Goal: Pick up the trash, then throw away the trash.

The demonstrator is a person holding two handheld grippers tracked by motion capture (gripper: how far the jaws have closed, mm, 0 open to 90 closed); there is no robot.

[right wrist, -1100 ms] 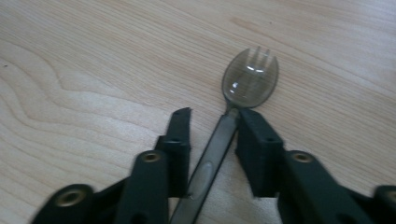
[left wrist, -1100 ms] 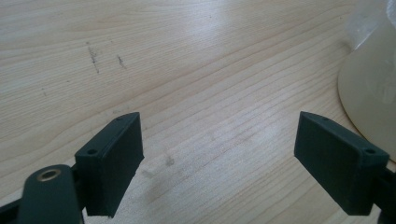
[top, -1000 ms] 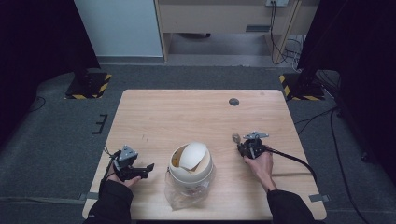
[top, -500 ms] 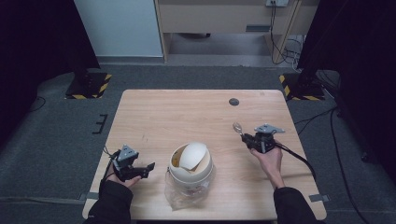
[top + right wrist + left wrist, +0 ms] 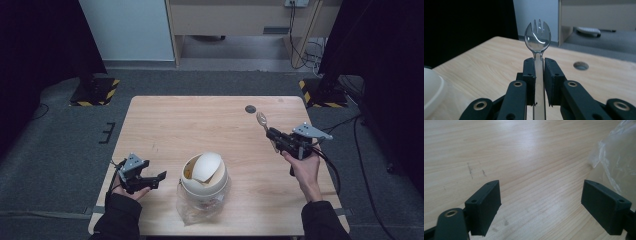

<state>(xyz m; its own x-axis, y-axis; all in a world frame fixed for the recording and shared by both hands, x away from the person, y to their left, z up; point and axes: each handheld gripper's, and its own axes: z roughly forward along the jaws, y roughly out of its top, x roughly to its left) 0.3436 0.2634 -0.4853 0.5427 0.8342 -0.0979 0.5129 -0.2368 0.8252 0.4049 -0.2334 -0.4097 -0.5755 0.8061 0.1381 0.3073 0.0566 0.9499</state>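
Observation:
A clear plastic spork (image 5: 538,37) stands up from between my right gripper's (image 5: 539,63) jaws, which are shut on its handle. In the high view that right gripper (image 5: 274,134) hovers above the table's right side, the spork (image 5: 262,119) pointing to the far left. A round cream container (image 5: 204,174) with a tilted white lid sits in a clear plastic bag (image 5: 200,207) at the table's near middle. My left gripper (image 5: 157,178) rests open on the wood just left of the bag. In the left gripper view its jaws (image 5: 541,205) stand wide apart over bare wood, the bag's edge (image 5: 616,157) at right.
The wooden table (image 5: 200,125) has a small round hole (image 5: 250,108) near its far right edge. Dark carpet surrounds the table, with cables on the floor at right and a wooden cabinet (image 5: 235,20) beyond.
My right gripper has lifted the spork off the table and moved right and farther away with it. The left gripper and the container have stayed put.

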